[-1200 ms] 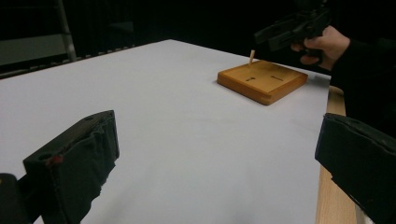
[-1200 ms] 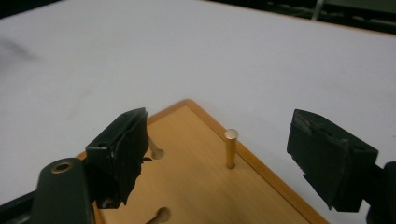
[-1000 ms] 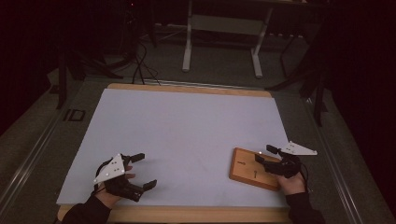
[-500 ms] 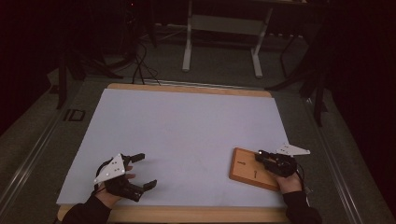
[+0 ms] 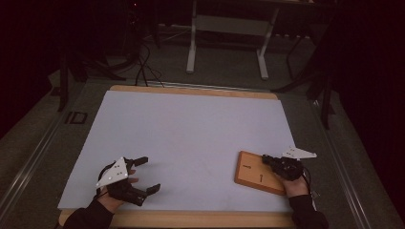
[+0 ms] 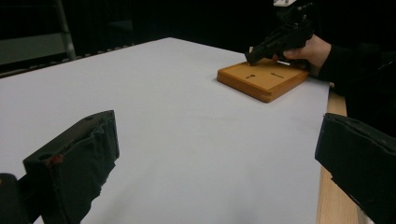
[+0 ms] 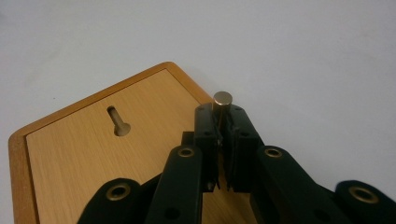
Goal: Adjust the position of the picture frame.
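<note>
From the high view, your right gripper (image 5: 265, 159) sits over the near-right part of the wooden board (image 5: 250, 171), which lies at the near-right corner of the white mat (image 5: 191, 138). Your left gripper (image 5: 143, 174) rests on the mat well to the left of the board, at the mat's near-left corner, with its jaws spread wide and nothing between them. The work in hand looks like bringing a small peg to one of the slots in the board, so keep the left gripper parked where it is.

From the left gripper view, its two black jaws stand far apart with only bare mat between them. Beyond them, the board (image 6: 261, 79) shows two small slots in its top face, and your right gripper (image 6: 254, 56) is tipped down toward the board's far edge; whether it touches the wood I cannot tell.

From the right gripper view, the jaws are closed nearly together on a short metal peg (image 7: 222, 99), whose round end stands out past the fingertips. The keyhole slot (image 7: 118, 124) lies on the board (image 7: 88, 158) to the left of the peg. Square the peg to the slot's round end before you lower, and keep your squeeze steady so it does not twist.
</note>
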